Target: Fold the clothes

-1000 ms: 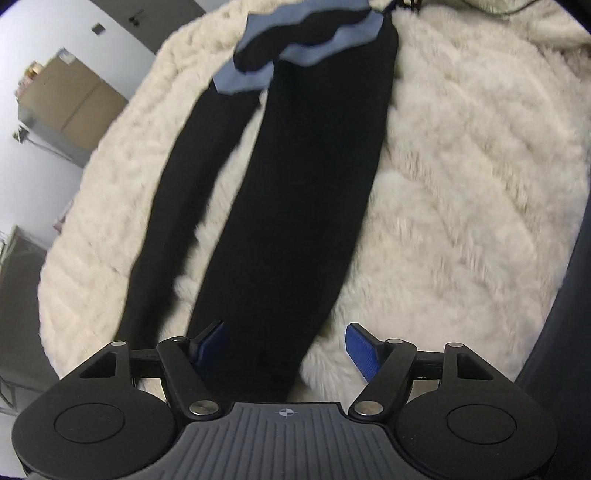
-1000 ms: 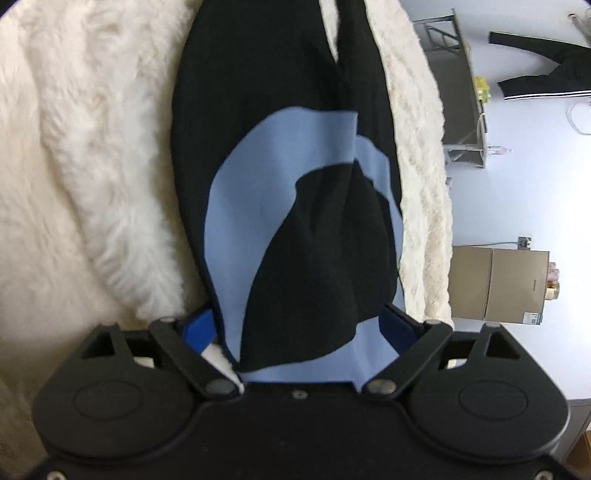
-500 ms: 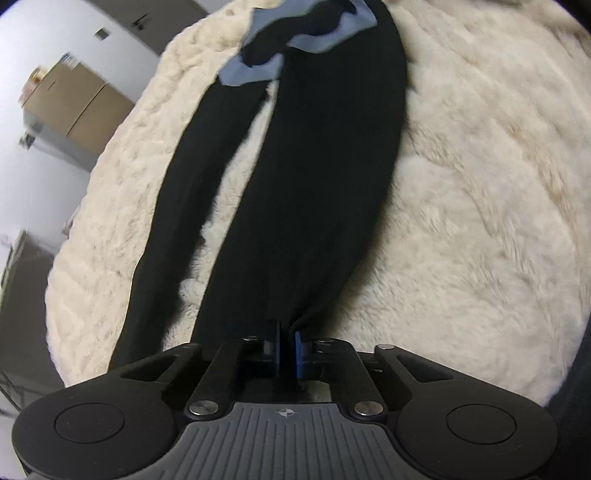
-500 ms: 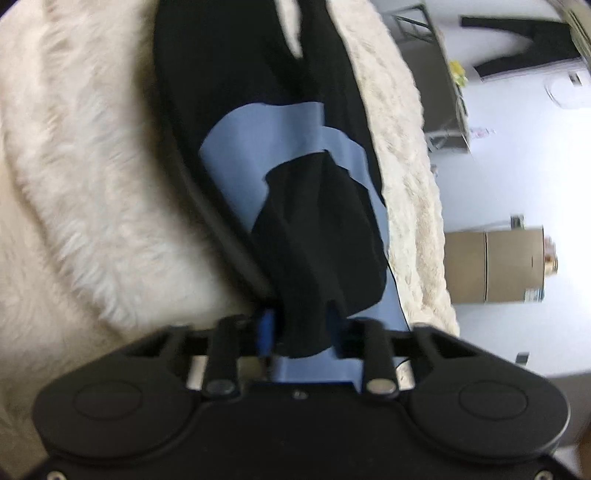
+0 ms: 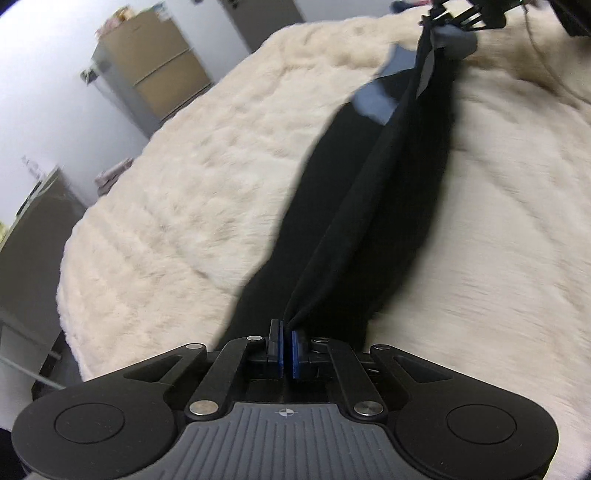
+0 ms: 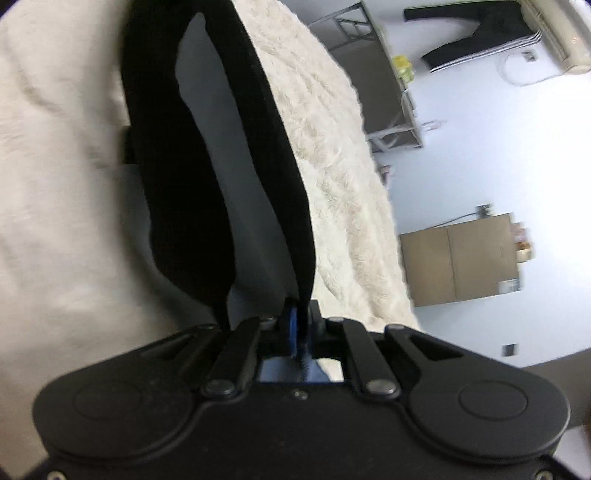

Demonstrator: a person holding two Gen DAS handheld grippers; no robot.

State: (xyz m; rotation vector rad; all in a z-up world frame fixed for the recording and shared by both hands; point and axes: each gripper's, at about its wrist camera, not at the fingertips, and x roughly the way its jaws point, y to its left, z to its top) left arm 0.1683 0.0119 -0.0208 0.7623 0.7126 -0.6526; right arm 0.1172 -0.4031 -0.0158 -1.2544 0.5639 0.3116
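Observation:
Black trousers with a blue waistband (image 5: 373, 206) hang stretched above a cream fluffy blanket (image 5: 177, 199). My left gripper (image 5: 287, 350) is shut on the hem of one leg. My right gripper (image 6: 297, 332) is shut on the waist end of the trousers (image 6: 229, 155), and it also shows far off in the left wrist view (image 5: 458, 22). The held leg is raised off the blanket; the other leg (image 5: 291, 236) lies beneath it.
The blanket (image 6: 332, 155) covers a bed. A brown cabinet (image 5: 155, 70) stands by the wall, also in the right wrist view (image 6: 461, 258). A grey table (image 6: 380, 85) and hanging dark trousers (image 6: 469, 29) are beyond the bed edge.
Both grippers went from open to shut on the trousers, then lifted their ends off the blanket, pulling the fabric taut between them.

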